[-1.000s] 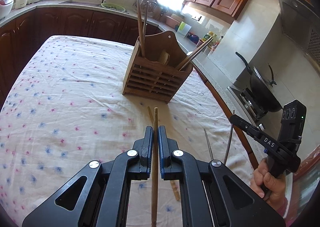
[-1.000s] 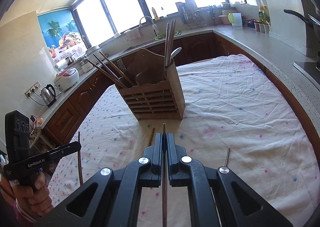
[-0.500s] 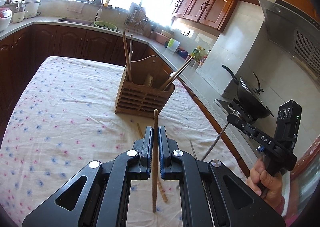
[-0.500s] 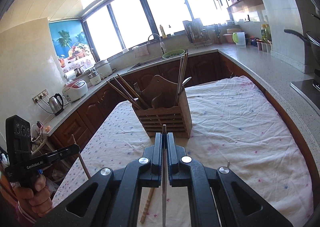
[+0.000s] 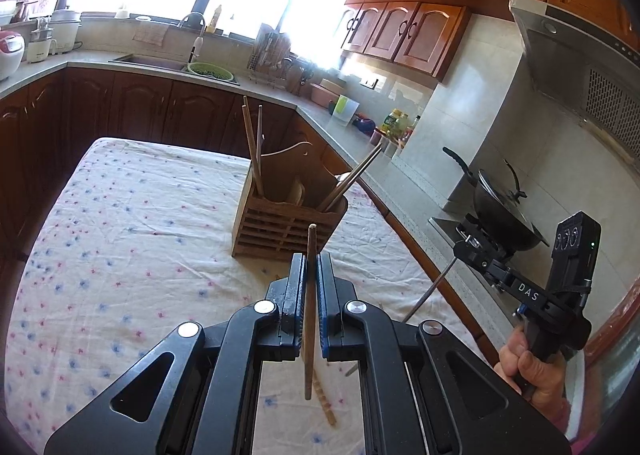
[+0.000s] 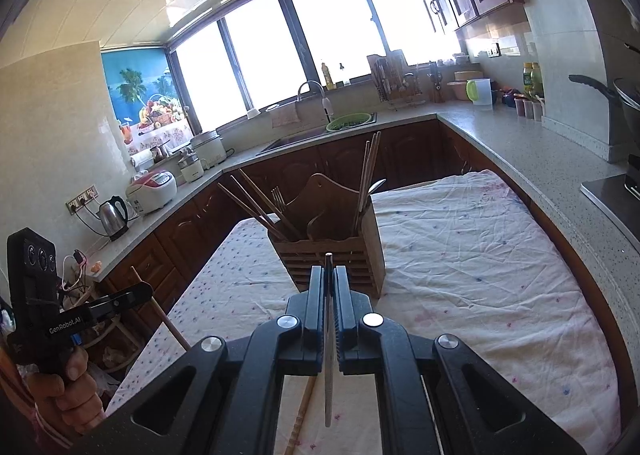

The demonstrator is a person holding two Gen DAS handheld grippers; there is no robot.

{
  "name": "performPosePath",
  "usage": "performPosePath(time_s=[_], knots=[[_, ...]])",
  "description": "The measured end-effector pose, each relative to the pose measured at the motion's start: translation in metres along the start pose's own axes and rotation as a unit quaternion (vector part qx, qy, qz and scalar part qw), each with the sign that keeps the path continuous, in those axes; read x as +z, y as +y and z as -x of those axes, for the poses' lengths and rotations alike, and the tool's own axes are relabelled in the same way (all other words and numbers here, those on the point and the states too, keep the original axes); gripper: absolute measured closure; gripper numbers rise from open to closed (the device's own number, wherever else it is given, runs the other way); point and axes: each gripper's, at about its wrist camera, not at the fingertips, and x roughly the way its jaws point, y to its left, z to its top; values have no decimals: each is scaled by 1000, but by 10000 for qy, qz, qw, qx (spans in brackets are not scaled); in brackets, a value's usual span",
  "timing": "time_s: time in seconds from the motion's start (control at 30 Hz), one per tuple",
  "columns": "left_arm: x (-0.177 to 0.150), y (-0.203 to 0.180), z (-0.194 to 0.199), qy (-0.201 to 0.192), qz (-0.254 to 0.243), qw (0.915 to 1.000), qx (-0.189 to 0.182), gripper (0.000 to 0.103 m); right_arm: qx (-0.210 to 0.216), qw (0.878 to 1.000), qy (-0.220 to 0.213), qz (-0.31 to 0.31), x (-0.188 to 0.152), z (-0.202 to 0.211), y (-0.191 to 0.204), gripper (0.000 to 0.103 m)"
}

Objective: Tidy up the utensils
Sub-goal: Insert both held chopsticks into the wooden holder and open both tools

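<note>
Two chopsticks lifted clear, one in each hand-held gripper, near the holder.

The wooden chopstick (image 5: pixel 309 287) looks light, stiff and grippy; the metal chopstick (image 6: pixel 328 335) looks slicker, best pinched mid-length. The left hand-held gripper (image 5: pixel 309 295) is clamped on the wooden one and the right hand-held gripper (image 6: pixel 329 311) on the metal one, both just in front of the holder (image 5: pixel 286 223) on the surface (image 5: pixel 120 235).

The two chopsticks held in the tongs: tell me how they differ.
The left tongs' chopstick is brown wood; the right tongs' chopstick is grey, shiny metal. The wooden chopstick looks thicker with a blunt round end; the metal chopstick looks thinner. Both are clamped near mid-length, lifted off the tablecloth, and face the wooden holder.
</note>
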Motion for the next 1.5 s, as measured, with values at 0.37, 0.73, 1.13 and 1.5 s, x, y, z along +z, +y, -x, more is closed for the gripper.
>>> performPosePath(time_s=[0.37,0.73,1.13,1.5], knots=[[21,-2,-2,-262,-86,9996,96,99,-28,10000,-92,-2,11,-3,-4,99],[63,-5,-4,-709,-261,9969,234,99,-74,9994,-343,53,36,-8,-6,99],[141,-19,-27,-1522,-527,9856,507,99,-49,9934,-1149,-55,115,-35,-6,99],[153,-9,-96,-1909,-513,9756,957,99,-244,9898,-1403,12,135,-97,-5,99]])
